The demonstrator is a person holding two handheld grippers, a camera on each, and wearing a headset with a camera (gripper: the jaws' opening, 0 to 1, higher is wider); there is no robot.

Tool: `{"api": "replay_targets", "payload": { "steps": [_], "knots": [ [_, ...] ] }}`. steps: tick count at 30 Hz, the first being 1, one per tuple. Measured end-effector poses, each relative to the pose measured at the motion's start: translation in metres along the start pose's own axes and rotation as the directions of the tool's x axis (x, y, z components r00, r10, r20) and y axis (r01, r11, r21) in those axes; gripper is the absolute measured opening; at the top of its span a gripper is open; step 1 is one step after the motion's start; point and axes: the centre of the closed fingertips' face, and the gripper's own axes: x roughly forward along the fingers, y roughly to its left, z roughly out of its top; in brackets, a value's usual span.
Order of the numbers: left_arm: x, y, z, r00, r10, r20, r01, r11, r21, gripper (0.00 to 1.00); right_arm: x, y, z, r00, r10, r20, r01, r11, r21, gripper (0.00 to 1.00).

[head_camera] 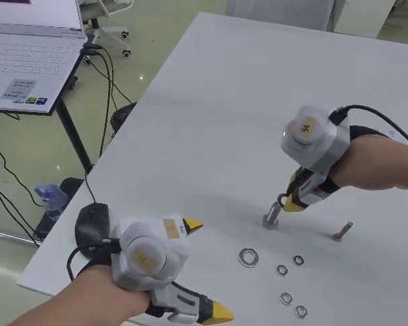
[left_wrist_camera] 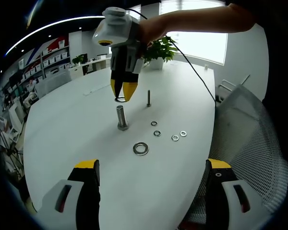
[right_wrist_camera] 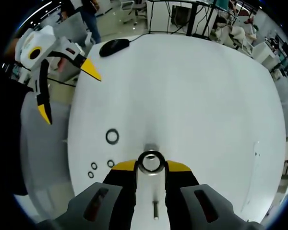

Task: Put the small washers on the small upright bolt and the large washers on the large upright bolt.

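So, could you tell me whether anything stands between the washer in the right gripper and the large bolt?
Nothing visible does. The right gripper holds the large washer just above the top of the large upright bolt, with nothing between them. The loose washers lie on the table, off to one side of the bolt.

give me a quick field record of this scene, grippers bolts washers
right gripper: fingers shut on a large washer, held just above the large bolt
left gripper: open, holding nothing, near the table edge
large bolt: upright, under the right gripper
small bolt: upright, beside the large bolt
loose large washer: flat on the table
small washers: four, flat on the table
table: white
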Motion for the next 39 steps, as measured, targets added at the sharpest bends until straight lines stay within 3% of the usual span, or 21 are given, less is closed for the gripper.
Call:
{"api": "replay_targets", "payload": {
  "steps": [9, 39],
  "knots": [
    [0.001, 0.000, 0.001, 1.0000, -0.005, -0.004, 0.005, 1.000, 0.004, 0.91, 0.007, 0.001, 0.006, 0.9999, 0.011, -0.012, -0.011, 1.000, -0.003, 0.21],
    [0.003, 0.003, -0.004, 0.9998, -0.015, -0.010, 0.015, 1.000, -0.003, 0.89, 0.044, -0.004, 0.000, 0.9965, 0.022, -0.081, -0.024, 0.999, -0.030, 0.21]
  ]
}}
